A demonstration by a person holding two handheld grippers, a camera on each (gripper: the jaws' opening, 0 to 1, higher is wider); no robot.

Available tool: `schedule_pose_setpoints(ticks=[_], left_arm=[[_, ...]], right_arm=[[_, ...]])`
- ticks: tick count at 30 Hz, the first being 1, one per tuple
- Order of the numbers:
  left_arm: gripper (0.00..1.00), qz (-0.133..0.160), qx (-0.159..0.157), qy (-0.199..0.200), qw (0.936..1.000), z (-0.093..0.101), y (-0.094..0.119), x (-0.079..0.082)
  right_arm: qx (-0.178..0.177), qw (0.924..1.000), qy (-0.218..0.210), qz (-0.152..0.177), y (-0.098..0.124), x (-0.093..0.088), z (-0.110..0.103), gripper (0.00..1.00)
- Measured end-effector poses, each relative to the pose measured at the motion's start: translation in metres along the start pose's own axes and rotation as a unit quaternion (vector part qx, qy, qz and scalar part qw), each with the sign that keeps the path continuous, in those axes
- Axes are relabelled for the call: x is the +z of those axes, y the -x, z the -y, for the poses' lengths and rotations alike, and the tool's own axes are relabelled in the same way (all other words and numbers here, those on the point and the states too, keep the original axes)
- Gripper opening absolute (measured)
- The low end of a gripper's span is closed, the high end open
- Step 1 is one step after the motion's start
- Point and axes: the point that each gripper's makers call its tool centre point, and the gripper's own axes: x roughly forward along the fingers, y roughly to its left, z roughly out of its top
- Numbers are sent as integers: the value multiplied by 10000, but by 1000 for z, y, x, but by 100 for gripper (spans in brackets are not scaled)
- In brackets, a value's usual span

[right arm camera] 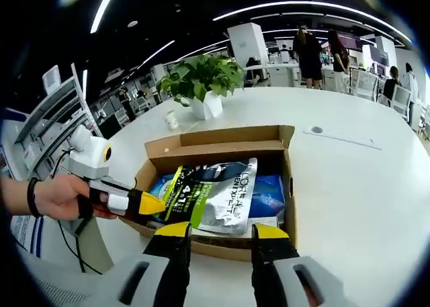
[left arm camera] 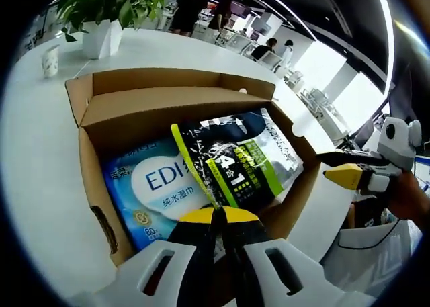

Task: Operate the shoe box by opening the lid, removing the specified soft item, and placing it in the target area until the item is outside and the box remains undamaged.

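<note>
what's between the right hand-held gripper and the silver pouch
In the right gripper view, only the box's near wall lies between the right hand-held gripper and the pouch.

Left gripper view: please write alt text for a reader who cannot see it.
The left hand-held gripper, jaws shut, pinches the near edge of a silver-and-green pouch lying in an open cardboard box over a blue wipes pack. The right hand-held gripper waits at the box's right side on a white table.

"EDI" and "80" on the blue wipes pack [left arm camera: 158, 186]; "4 1" and "L'OREAL" on the silver-green pouch [right arm camera: 211, 194]
</note>
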Motion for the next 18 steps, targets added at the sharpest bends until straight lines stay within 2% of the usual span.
schedule_pose_setpoints(ticks=[9,18], left_arm=[[1,2,-34,58,10000,-1,-1,0],[1,-4,-35,114,9999,-6,-5,2]], right_arm=[[19,9999,-88,-100,-15,1,7,32],[49,9994,-115,-317,-32,-9,11,32]])
